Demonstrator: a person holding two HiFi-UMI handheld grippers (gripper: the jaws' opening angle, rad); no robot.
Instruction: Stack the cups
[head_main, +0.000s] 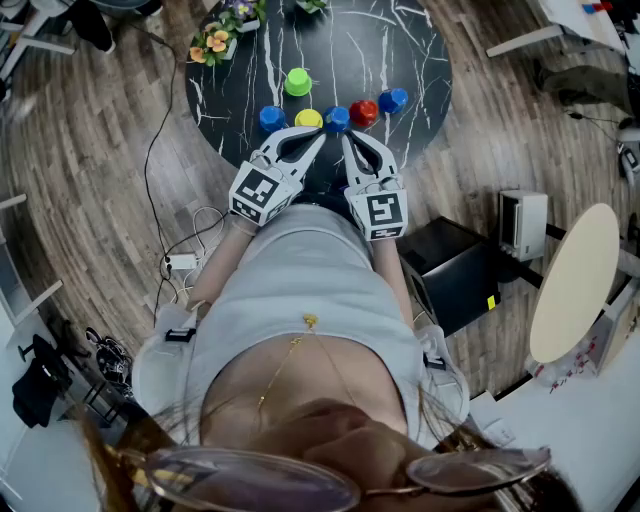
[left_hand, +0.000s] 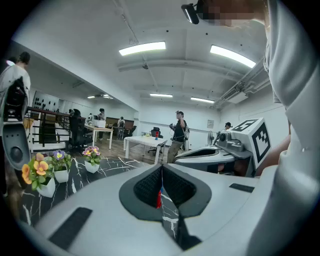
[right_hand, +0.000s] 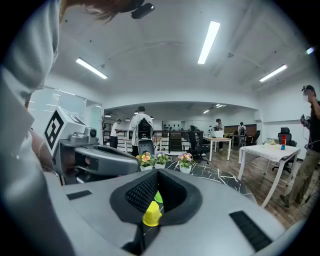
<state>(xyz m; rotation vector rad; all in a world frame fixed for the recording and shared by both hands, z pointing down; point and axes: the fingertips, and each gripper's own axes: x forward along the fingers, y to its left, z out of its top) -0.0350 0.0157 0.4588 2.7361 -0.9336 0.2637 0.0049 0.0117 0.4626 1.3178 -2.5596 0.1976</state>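
Observation:
Several small upturned cups stand in a curved row near the front of the round black marble table (head_main: 400, 50): a blue cup (head_main: 272, 119), a yellow cup (head_main: 309, 119), another blue cup (head_main: 337, 120), a red cup (head_main: 363, 112) and a third blue cup (head_main: 393, 100). A green cup (head_main: 298, 82) sits alone behind them. My left gripper (head_main: 318, 134) is shut and empty, its tip just short of the yellow cup. My right gripper (head_main: 347, 140) is shut and empty beside it, near the middle blue cup. The right gripper view shows the yellow cup (right_hand: 152, 215) and the green cup (right_hand: 158, 197) past its shut gripper (right_hand: 156, 172). The left gripper (left_hand: 161, 172) shows only a red sliver (left_hand: 158, 198).
Small pots of flowers (head_main: 215, 42) stand at the table's far left edge. Cables and a power strip (head_main: 180, 262) lie on the wooden floor at left. A black box (head_main: 455, 270) and a white unit (head_main: 523, 222) stand at right. People and desks fill the room behind.

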